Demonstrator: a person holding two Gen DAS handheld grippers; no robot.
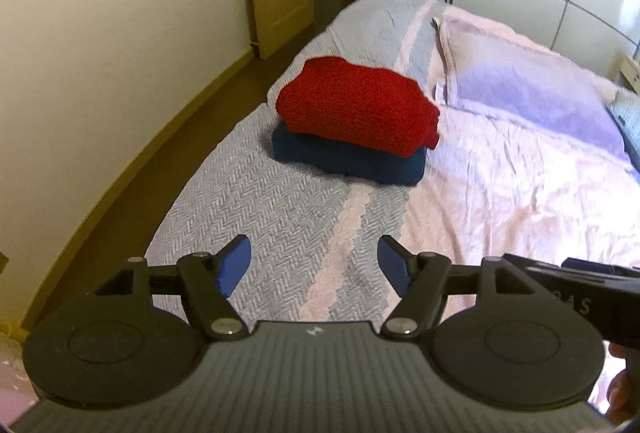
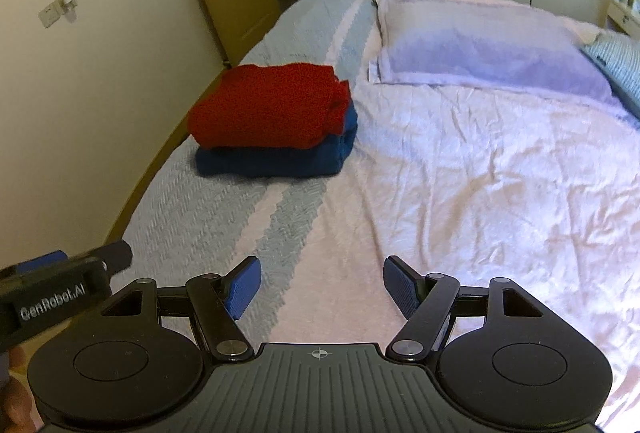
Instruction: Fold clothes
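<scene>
Evidently two folded garments are sitting stacked, a red knitted sweater (image 1: 356,105) squarely atop a dark blue folded garment (image 1: 348,161), probably to keep the herringbone grey bedspread (image 1: 256,201) tidy. The left gripper (image 1: 314,263) and right gripper (image 2: 320,287) are hovering wide open, gripping nothing.

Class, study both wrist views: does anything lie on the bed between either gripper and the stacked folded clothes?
Nothing visible does. Only bare bedspread lies between the open left gripper, the open right gripper and the red garment stacked on the blue garment.
</scene>
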